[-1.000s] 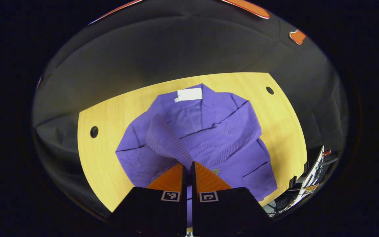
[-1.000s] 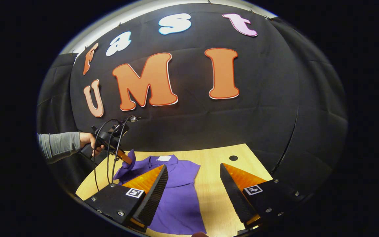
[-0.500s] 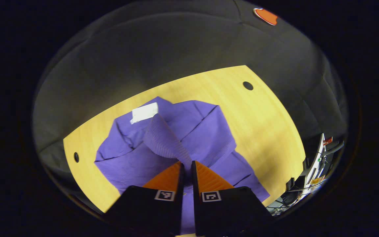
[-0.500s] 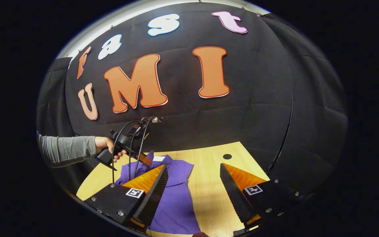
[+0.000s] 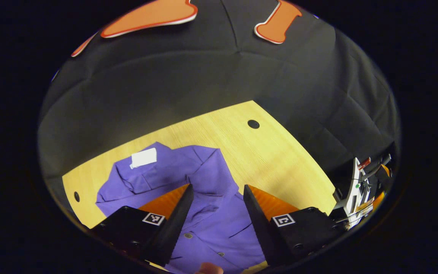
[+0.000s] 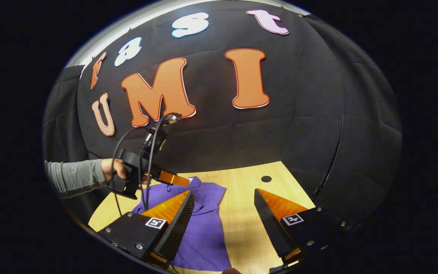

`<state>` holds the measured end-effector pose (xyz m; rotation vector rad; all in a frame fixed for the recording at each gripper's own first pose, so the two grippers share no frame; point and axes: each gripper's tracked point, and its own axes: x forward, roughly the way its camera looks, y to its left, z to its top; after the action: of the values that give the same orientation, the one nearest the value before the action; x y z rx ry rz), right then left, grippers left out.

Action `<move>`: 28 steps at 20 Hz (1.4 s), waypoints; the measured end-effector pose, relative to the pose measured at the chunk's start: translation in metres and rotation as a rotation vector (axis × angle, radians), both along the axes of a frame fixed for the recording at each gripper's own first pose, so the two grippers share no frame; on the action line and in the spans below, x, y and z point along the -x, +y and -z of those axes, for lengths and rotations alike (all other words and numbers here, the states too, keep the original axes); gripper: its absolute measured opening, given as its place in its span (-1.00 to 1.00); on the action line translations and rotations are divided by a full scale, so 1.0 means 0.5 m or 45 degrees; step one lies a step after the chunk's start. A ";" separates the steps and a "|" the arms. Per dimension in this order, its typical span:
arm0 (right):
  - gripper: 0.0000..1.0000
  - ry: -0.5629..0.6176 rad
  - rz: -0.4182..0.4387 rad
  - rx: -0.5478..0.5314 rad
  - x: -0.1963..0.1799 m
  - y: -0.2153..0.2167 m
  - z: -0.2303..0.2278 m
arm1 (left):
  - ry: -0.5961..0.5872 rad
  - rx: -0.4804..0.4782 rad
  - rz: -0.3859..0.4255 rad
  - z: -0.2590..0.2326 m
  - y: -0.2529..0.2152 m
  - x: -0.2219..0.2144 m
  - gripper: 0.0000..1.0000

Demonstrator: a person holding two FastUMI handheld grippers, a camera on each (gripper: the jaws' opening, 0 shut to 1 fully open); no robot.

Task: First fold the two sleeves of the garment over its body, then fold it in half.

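Now both the left gripper (image 5: 215,192) and right gripper (image 6: 222,198) hang spread wide and empty above the purple garment (image 5: 211,217) on the table (image 5: 264,152).

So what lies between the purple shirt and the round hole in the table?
Bare wood. In the left gripper view the table shows nothing between the shirt and the hole; the right gripper view agrees.

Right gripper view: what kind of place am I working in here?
Likely a staged recording booth, not a home: black cloth wall, a bare wooden table with cable holes, one purple garment, equipment beside the table.
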<state>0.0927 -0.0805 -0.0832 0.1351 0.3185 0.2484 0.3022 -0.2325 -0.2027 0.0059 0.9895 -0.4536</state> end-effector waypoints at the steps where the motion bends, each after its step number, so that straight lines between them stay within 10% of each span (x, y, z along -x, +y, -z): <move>1: 0.89 -0.001 -0.007 0.003 -0.004 0.009 0.000 | -0.051 -0.005 -0.029 -0.020 0.020 0.008 0.77; 20: 0.89 -0.307 -0.138 0.087 0.038 0.166 -0.048 | -0.933 -0.118 -0.620 -0.306 0.351 0.347 0.94; 28: 0.89 -0.092 -0.146 0.216 0.074 0.153 0.095 | -0.934 -0.275 -0.733 -0.260 0.457 0.507 0.91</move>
<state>0.0557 -0.0039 -0.1307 -0.0595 0.2746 0.3375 0.0487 -0.0040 -0.0724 0.0748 0.2791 0.1915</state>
